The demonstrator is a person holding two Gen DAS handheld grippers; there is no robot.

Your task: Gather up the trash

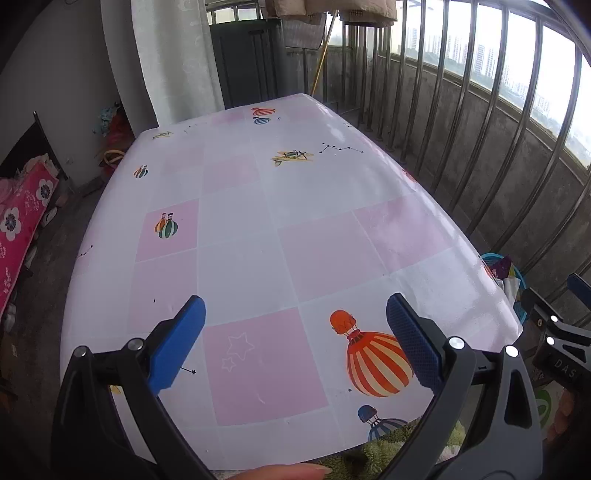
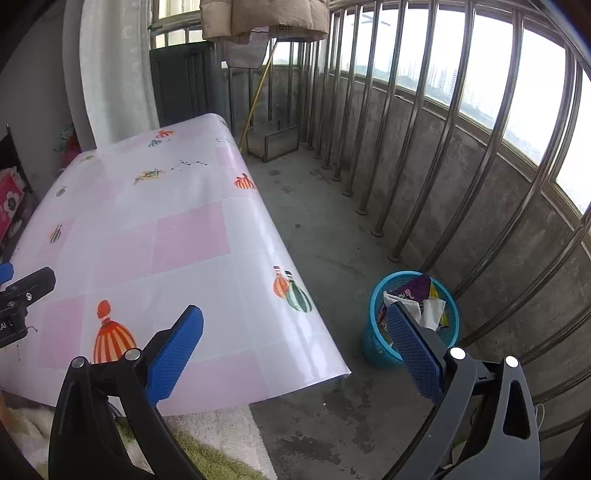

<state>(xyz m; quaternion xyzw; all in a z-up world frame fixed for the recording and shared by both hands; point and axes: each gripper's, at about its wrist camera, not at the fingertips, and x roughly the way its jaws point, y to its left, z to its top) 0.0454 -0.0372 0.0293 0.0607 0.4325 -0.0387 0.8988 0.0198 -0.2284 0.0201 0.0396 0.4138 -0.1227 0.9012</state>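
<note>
The left gripper [image 1: 295, 332] hangs above the near end of the table [image 1: 236, 206], tilted down toward the cloth, its two blue fingers [image 1: 177, 343] spread wide with nothing between them. Below the gap lie a pink square with faint star outlines and an orange-and-white striped balloon print [image 1: 376, 362]. A fingertip of the person [image 1: 280, 472] shows at the bottom edge of the left wrist view.

The right gripper [image 2: 295, 343] is held past the table's near right corner, angled down and outward over the concrete floor [image 2: 332, 229]. Its fingers [image 2: 413, 350] also stand wide apart and hold nothing; one sits over the table's near right edge, the other overlaps the front of the trash basket [image 2: 373, 347].

The basket is a blue mesh one standing on the floor, off the table's right side and close to the balcony railing [image 2: 417, 110]. Inside it are a purple wrapper [image 2: 419, 286], crumpled white paper [image 2: 432, 308] and a bit of yellow packaging. The wrapper carries white lettering, too small to read.

In the left wrist view the body of the right gripper appears at the right edge, marked with pale letters that read "DAS" [image 1: 563, 367], the rest cut off. In the right wrist view the left gripper's body at the left edge shows "LAI" [image 2: 3, 326].

A beige padded garment [image 2: 266, 18] hangs at the far end of the balcony.
</note>
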